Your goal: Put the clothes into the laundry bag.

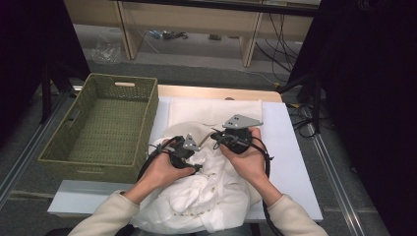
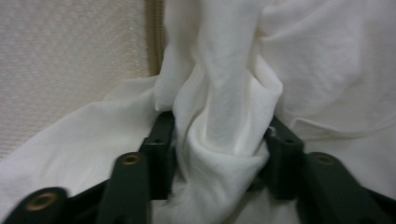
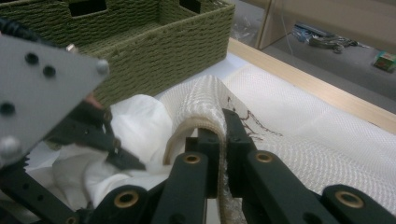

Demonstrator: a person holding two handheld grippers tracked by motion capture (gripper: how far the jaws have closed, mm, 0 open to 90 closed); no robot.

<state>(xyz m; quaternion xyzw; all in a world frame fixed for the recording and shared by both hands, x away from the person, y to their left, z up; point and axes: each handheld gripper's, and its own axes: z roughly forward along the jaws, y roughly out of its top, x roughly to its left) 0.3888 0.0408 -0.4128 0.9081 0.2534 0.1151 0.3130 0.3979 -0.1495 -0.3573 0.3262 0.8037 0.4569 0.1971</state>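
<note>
cloth: white cloth (image 1: 206, 191) sits bunched at the near edge of the table (image 1: 290, 142), partly hanging off toward the person, right next to the basket (image 1: 105, 128).
mat: a cream waffle-weave mat (image 3: 299, 116) lies flat beyond the cloth, one edge lifted into a fold.
left gripper: left gripper (image 2: 219, 149) has its jaws part-way apart with a thick twist of cloth between them; looks like the pads touch both sides of it, so it's pinching the twist, not very tight.
right gripper: right gripper (image 3: 223, 140) has jaws pressed together on the mat's folded edge.
step: probably gathering the fabric to lift it over to the basket.
tip: left one should squeeze fully before pulling, that twist looks slippery and bulky.
watch: right one should keep the mat edge clamped and lift evenly, or the pile slides off the near edge.
</note>
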